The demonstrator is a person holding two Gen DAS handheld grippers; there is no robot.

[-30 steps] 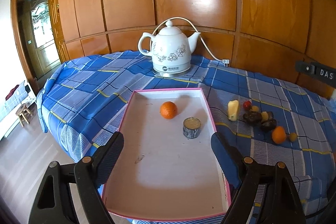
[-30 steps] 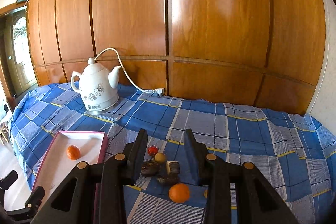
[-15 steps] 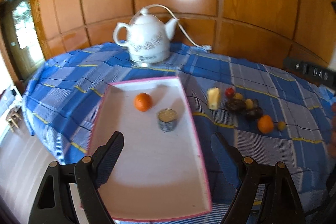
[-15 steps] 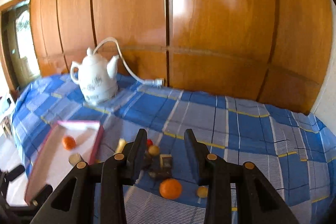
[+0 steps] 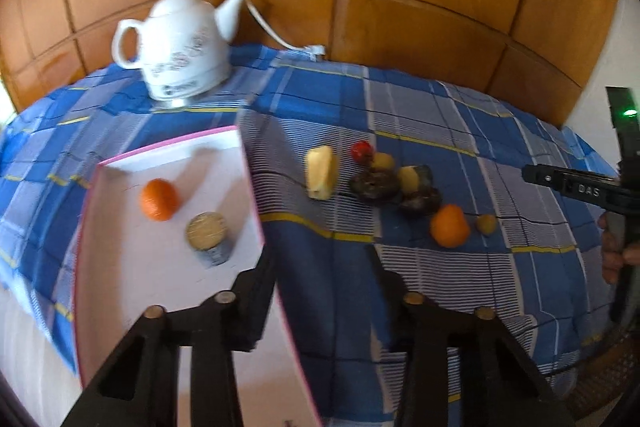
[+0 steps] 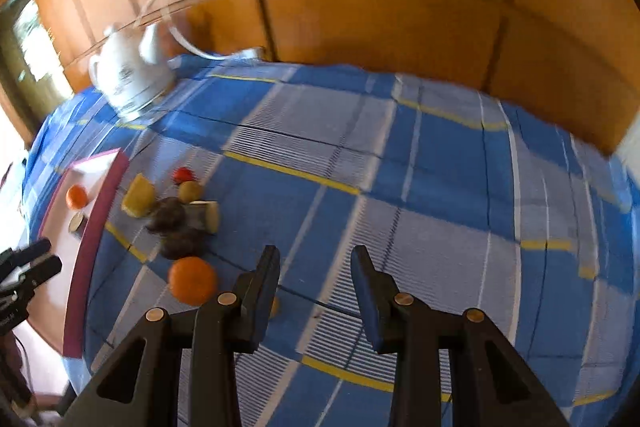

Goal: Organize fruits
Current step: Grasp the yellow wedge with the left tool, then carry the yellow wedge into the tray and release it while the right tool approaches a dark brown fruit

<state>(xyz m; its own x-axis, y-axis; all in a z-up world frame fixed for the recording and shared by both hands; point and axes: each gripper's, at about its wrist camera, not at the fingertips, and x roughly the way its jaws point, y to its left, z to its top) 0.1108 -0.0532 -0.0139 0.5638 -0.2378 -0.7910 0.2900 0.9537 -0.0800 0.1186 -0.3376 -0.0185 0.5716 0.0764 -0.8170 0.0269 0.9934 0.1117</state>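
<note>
Two hand-held grippers hang over a table in a blue checked cloth; the left gripper is closing its jaws on empty air, above the pink-rimmed tray's right edge; the right gripper holds its jaws a little apart, nothing between them. The fruits lie in two places — one orange in the tray beside a small round tin, the rest clustered on the cloth, another orange nearest; a white kettle stands behind.
</note>
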